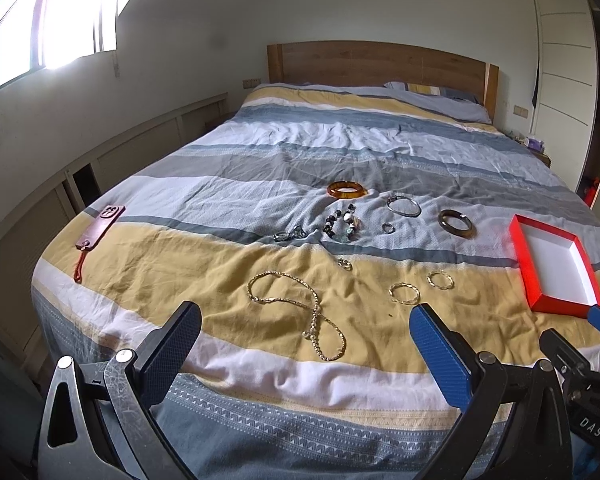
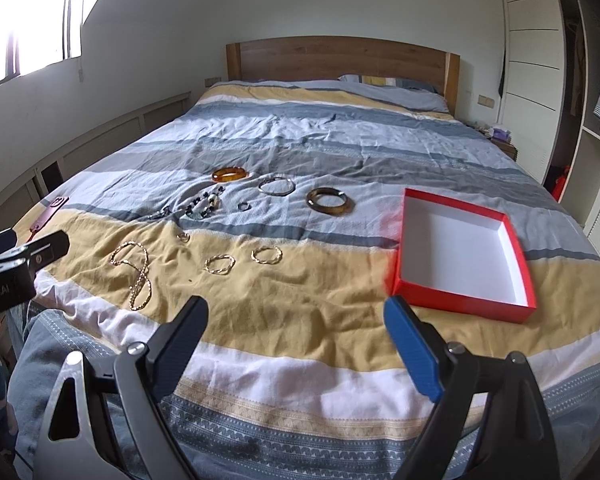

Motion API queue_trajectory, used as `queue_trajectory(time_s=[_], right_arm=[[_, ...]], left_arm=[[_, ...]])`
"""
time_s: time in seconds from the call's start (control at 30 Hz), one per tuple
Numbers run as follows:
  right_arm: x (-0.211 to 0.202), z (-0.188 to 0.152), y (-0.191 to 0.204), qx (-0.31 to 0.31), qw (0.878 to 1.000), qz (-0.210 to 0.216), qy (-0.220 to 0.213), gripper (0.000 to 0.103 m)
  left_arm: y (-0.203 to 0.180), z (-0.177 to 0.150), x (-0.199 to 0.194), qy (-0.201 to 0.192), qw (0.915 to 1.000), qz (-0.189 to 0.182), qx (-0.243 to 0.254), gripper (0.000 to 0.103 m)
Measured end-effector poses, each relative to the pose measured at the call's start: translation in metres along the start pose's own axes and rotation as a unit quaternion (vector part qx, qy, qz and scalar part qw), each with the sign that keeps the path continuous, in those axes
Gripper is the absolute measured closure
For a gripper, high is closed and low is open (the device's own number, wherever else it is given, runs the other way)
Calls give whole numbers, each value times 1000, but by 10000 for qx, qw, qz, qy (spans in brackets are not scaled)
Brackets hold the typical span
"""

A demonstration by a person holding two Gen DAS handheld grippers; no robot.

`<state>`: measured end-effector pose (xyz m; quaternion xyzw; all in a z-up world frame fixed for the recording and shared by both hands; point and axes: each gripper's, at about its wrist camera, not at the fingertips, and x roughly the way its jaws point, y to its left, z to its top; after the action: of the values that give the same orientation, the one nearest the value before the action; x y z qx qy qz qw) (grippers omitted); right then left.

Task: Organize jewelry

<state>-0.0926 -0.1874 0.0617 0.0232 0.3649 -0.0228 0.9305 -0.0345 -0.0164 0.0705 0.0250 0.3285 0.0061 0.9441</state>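
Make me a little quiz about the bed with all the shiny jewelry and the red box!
1. True or false: the red box already holds jewelry.
2. Which lies nearest the left gripper: A) amber bangle B) gold chain necklace C) phone?
3. Are the right gripper jaws open or shut?

Key: 1 false, it is empty. 2 B. 3 open, holding nothing.

My left hand-held gripper is held level, its black and blue fingers spread wide with nothing between them. My right hand-held gripper sits beside it, to its right, fingers likewise spread wide and empty, pointing forward the same way.
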Motion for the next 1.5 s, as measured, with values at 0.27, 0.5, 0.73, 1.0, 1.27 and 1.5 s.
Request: queue_trajectory(time_s=[0.27, 0.5, 0.73, 1.0, 1.27, 1.5], right_arm=[[17, -1, 6, -3, 9998, 166, 147, 14], [35, -1, 12, -36, 9990, 340, 303, 15], [52, 4, 22, -167, 9973, 625, 352, 20], [95, 16, 34, -210, 9898, 1257, 636, 53], [158, 12, 51, -229, 9771, 1778, 1144, 53], [192, 13, 53, -146, 9740, 1871, 1272, 53]], left_arm=[[-2, 0, 24, 196, 9998, -41, 12, 1], [1, -1, 45, 404, 9992, -41, -32, 3], [14, -5, 64, 619, 9979, 15, -194, 8], [43, -16, 98, 1101, 9901, -346, -799, 15], [37, -28, 142, 1745, 9779, -652, -949, 31], [28, -29, 171, 1971, 9725, -794, -952, 37]])
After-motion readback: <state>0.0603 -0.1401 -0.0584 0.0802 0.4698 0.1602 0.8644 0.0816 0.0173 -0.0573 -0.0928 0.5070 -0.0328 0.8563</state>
